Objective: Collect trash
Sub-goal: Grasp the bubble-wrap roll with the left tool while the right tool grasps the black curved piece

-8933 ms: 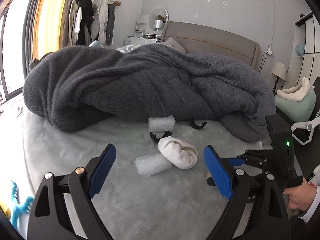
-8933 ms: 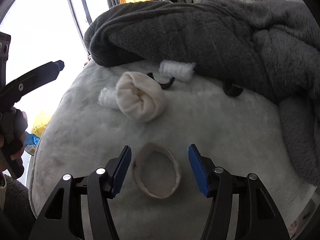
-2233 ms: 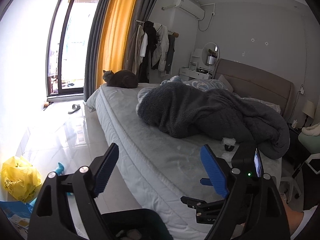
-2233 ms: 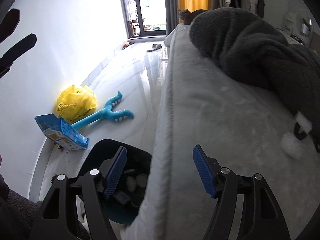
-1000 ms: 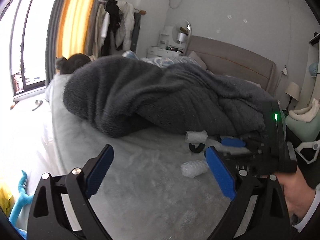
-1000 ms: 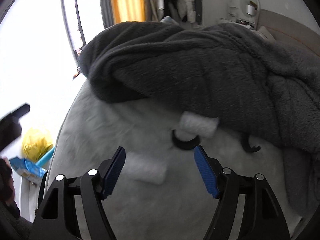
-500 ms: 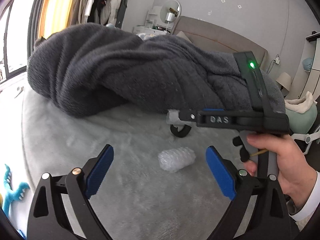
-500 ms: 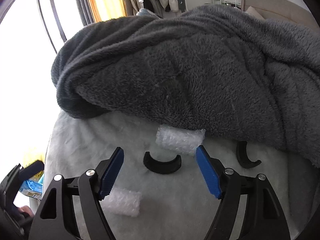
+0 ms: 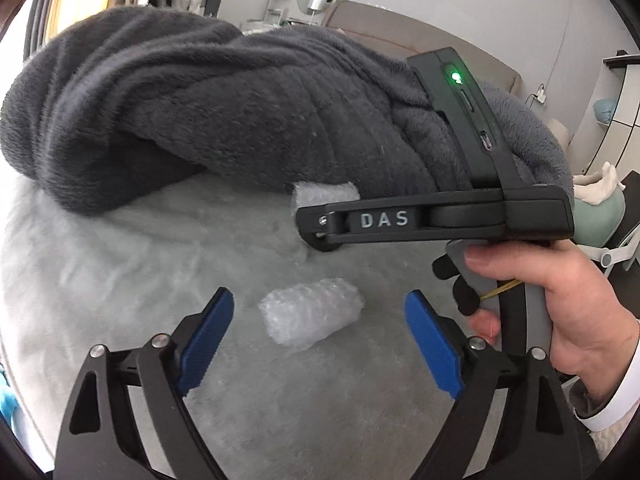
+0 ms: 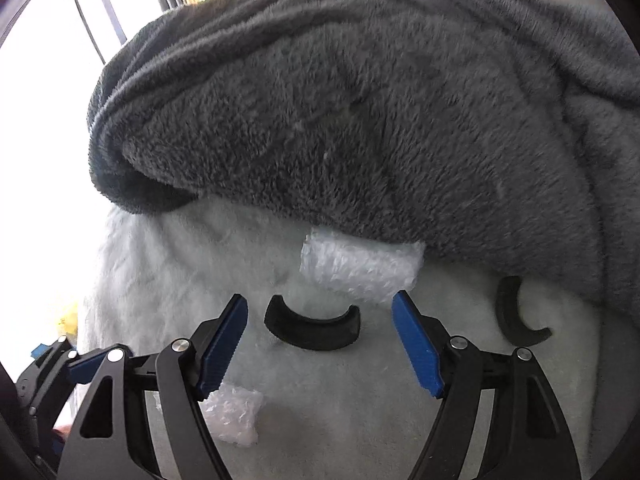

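Left gripper (image 9: 318,338): jaws spread wide, holding nothing. A roll of bubble wrap (image 9: 311,312) lies on the pale fleece bed cover (image 9: 120,280) between the two blue pads (image 9: 206,336), touching neither.

Right gripper (image 10: 320,346): jaws likewise spread wide and empty. In the left wrist view its black body crosses the frame above the roll, held by the right hand (image 9: 560,300). White letters on its side arm read "DAS" (image 9: 385,220); a green light (image 9: 455,77) is lit on the upright unit. No other writing can be read.

In the right wrist view a black curved piece (image 10: 312,326) lies on the cover between the right gripper's pads, apart from both. A second roll of bubble wrap (image 10: 360,268) lies just beyond it, its far side tucked under the edge of the dark grey blanket (image 10: 360,120). A second black curved piece (image 10: 516,316) lies to the right, near the blanket's edge. The first roll shows again low in this view, partly hidden behind the right gripper's left finger.

The blanket is heaped across the far part of the bed.
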The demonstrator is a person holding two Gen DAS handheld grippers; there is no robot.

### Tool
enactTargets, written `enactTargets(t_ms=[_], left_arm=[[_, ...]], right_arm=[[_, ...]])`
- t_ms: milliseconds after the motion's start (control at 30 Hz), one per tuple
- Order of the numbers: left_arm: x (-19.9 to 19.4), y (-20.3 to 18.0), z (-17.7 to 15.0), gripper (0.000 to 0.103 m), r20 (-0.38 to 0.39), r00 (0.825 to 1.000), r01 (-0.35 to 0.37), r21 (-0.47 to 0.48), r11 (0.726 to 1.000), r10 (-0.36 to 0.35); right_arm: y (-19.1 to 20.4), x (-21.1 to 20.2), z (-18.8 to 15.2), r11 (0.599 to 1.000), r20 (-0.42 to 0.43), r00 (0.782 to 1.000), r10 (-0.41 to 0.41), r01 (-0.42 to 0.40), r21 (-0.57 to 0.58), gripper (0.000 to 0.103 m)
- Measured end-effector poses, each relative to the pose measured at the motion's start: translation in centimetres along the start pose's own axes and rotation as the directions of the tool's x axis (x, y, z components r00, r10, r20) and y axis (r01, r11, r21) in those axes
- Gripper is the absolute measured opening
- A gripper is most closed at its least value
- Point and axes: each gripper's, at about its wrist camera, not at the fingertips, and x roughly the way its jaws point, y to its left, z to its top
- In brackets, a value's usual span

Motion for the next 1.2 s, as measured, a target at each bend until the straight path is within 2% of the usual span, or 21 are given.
enactTargets(t_ms=[133, 367, 467, 700, 1000, 1200], left_arm=[[1.7, -0.1, -0.2, 0.084, -0.05, 0.999, 0.004, 0.002, 1.0, -0.003], [3.7, 0.2, -0.1, 0.077, -0.086, 0.996, -0.021, -0.017, 1.0, 0.02], [4.3, 0.2, -0.3, 0.075, -0.099, 0.995, -0.032, -0.013, 0.999, 0.031], [4.9, 0.7, -0.1, 0.067, -0.113, 0.993, -0.027, -0.044, 0.999, 0.022], [2.0, 0.4, 0.1, 0.065, -0.054, 0.997, -0.05, -0.056, 0.997, 0.047], [-0.6, 0.7, -0.7, 0.065, -0.034, 0.997, -0.067, -0.063, 0.996, 0.065]], right_arm=[[-1.1, 1.6, -0.5, 0.998, -0.074, 0.996, 0.053, -0.05, 0.033, 0.065], [-1.6, 2.2, -0.6, 0.998, -0.064, 0.996, 0.061, -0.06, 0.018, 0.058], [-1.2, 2.5, -0.3, 0.998, -0.066, 0.995, 0.069, -0.068, 0.009, 0.051], [0.3, 2.9, -0.1, 0.998, -0.06, 0.997, 0.056, -0.057, -0.003, 0.048], [1.0, -0.1, 0.2, 0.998, -0.007, 0.998, 0.058, -0.057, 0.023, 0.048], [2.0, -3.3, 0.1, 0.996, 0.067, 0.994, 0.081, -0.084, 0.042, 0.048]])
